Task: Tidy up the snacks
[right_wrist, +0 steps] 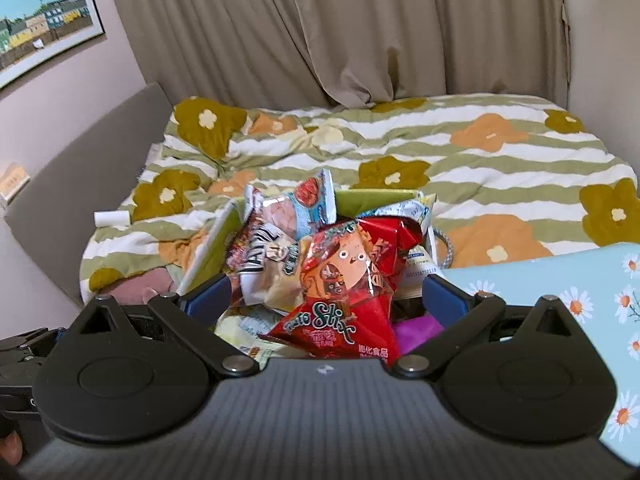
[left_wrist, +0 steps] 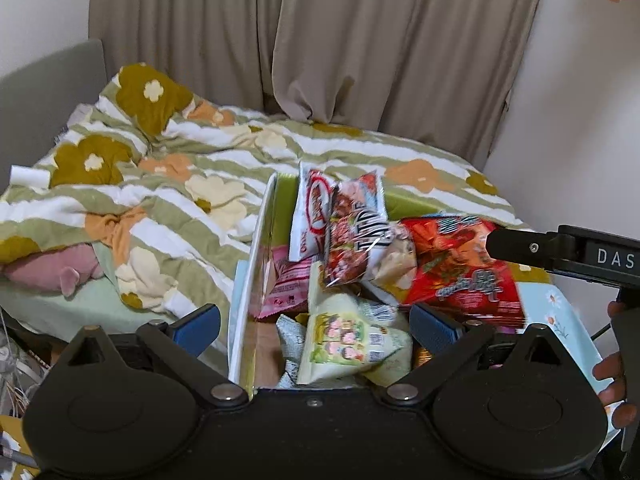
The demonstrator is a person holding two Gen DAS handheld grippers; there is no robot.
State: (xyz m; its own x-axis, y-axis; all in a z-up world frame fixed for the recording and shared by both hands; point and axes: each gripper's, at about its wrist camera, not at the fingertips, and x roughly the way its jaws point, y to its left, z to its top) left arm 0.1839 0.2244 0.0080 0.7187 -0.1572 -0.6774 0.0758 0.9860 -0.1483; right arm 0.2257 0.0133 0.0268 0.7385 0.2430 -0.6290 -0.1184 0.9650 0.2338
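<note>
An open box [left_wrist: 256,248] with white walls and a green inside stands in front of the bed, heaped with snack packets. A red Tomato Stix bag [right_wrist: 344,292] lies on top, also in the left wrist view [left_wrist: 460,264]. A white and red packet [left_wrist: 310,216] stands at the back beside a striped packet [left_wrist: 356,240]. A pale green packet [left_wrist: 348,340] lies nearest. My left gripper [left_wrist: 316,326] is open just above the near packets, holding nothing. My right gripper [right_wrist: 326,294] is open around the red bag's sides, apart from it.
The box rests on a light blue daisy-print surface [right_wrist: 560,280]. Behind it is a bed with a striped flower quilt [left_wrist: 160,184], a grey headboard [right_wrist: 80,184] to the left, beige curtains [left_wrist: 360,40] behind. The right gripper's body [left_wrist: 560,252] shows in the left wrist view.
</note>
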